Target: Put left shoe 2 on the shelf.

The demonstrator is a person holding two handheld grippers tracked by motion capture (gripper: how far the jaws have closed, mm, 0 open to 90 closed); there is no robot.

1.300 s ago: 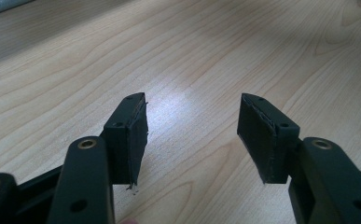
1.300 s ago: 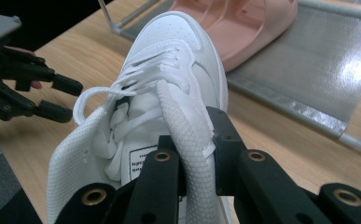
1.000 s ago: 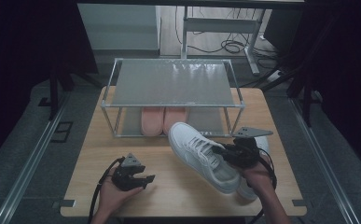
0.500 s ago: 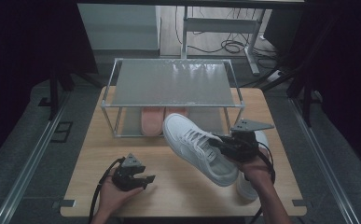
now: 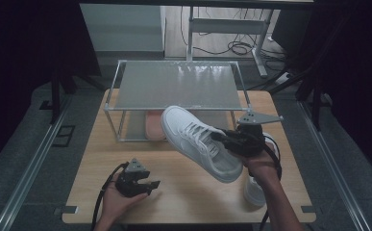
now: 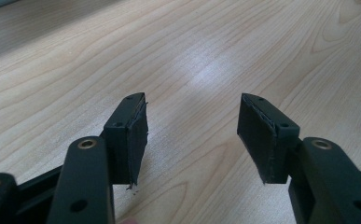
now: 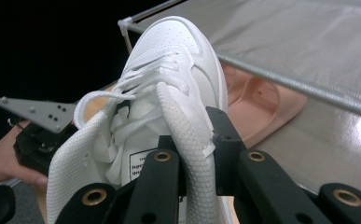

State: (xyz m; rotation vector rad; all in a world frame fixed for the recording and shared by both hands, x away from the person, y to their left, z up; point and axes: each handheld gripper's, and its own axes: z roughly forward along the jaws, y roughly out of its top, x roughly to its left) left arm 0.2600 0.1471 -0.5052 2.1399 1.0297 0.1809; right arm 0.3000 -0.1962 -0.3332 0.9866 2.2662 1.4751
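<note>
Pale wooden table (image 5: 183, 192) under dim light, with a low metal rack (image 5: 179, 89) at its far side and pink slippers (image 5: 154, 126) beneath the shelf. Against a second ago, the white sneaker (image 5: 198, 142) has risen off the wood and its toe now overlaps the rack's front edge — a placement on the shelf looks near. The right gripper (image 5: 229, 139) pinches the shoe's side wall by the collar, while the left gripper (image 5: 147, 185) rests idle near the table's front edge, jaws wide with nothing between them. A second white shoe (image 5: 253, 190) lies beside the right forearm.

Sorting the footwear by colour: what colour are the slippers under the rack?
Pale pink slippers, clearest in the right gripper view.
</note>
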